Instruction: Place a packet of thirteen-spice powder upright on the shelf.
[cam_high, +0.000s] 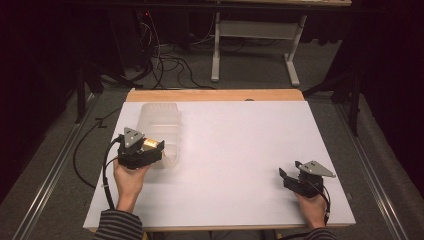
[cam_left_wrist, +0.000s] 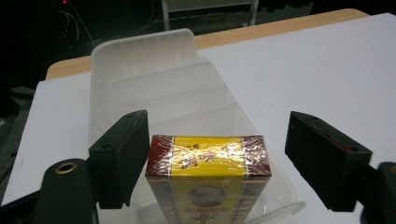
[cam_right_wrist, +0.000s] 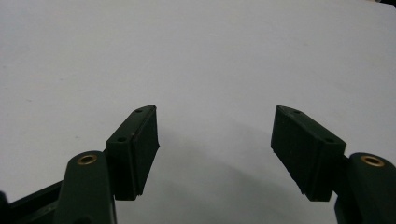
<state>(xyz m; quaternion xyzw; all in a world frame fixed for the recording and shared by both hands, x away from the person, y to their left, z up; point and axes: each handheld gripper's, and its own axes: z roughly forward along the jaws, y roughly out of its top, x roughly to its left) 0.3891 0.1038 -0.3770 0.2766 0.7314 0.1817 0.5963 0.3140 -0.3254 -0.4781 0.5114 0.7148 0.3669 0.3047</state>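
Left gripper view: small yellow and dark-red cardboard box wrapped in shiny cellophane (cam_left_wrist: 208, 161) standing in the near compartment of the clear plastic divided tray (cam_left_wrist: 140, 70), between the left gripper (cam_left_wrist: 229, 158) jaws, spread wide with a gap on each side. Probably light and stiff, the film slippery; best pinched across the two flat side faces, firmly but without crushing. High view: left gripper (cam_high: 141, 149) at the tray's near end on the white counter (cam_high: 240, 150), right gripper (cam_high: 295, 179) resting well apart, jaws released.
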